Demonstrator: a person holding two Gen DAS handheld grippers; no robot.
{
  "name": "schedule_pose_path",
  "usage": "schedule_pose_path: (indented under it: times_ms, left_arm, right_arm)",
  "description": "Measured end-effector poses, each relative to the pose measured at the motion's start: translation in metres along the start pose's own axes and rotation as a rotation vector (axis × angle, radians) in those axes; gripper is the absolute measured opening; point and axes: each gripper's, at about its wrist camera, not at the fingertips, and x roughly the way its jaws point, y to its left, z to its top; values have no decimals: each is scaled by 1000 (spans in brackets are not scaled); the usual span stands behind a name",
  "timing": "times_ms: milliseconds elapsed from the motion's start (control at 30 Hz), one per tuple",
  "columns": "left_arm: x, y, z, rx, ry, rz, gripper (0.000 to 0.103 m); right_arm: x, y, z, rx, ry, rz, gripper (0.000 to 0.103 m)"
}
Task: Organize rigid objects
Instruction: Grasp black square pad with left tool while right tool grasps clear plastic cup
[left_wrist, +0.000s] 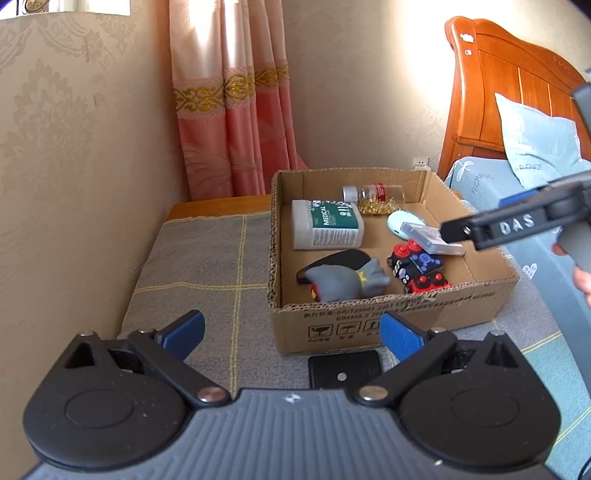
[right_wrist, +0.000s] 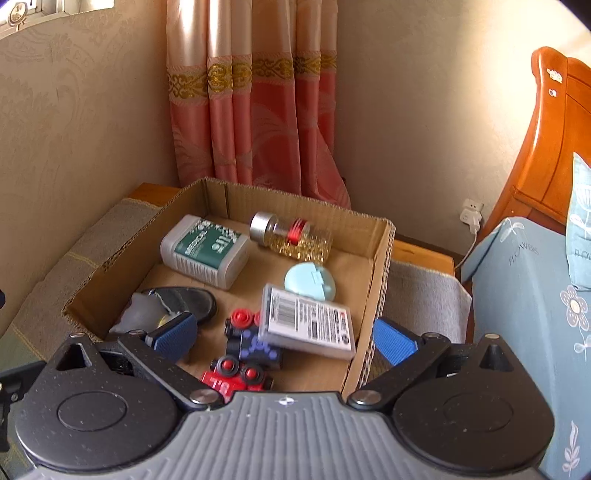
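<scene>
A cardboard box (left_wrist: 399, 317) (right_wrist: 376, 280) stands on a grey plaid cloth. In it lie a white-green medical bottle (left_wrist: 327, 224) (right_wrist: 205, 251), a clear jar of gold beads (left_wrist: 376, 199) (right_wrist: 291, 236), a pale blue round case (left_wrist: 400, 220) (right_wrist: 310, 282), a clear plastic card box (left_wrist: 432, 240) (right_wrist: 308, 321), a red-black toy vehicle (left_wrist: 417, 267) (right_wrist: 247, 350) and a grey toy figure (left_wrist: 343, 278) (right_wrist: 144, 312) on a black shoe-like piece. My left gripper (left_wrist: 291, 332) is open and empty before the box. My right gripper (right_wrist: 284, 336) is open above the box's near right corner; it shows in the left wrist view (left_wrist: 454, 230).
A flat black square block (left_wrist: 345, 373) lies on the cloth in front of the box. A bed with blue bedding (right_wrist: 532, 295) and a wooden headboard (left_wrist: 491, 92) stands right. Curtain (left_wrist: 236, 110) and wall lie behind. A wall socket with a plug (right_wrist: 471, 216) sits low.
</scene>
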Motion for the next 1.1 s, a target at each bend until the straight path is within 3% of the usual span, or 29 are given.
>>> schedule_pose_path:
  times_ms: [333,633,1100]
  left_arm:
    - [-4,14,-14,-34,6,71,101]
    - [-8,29,-23,-70,24,100,101]
    - [-5,18,-25,-71,49,44,101]
  right_arm:
    - [-28,44,-40,-34,7,28,103]
    - [-10,102,-74,-139,44,-20,103]
    - [-11,79,-97,-57,73,-65,103]
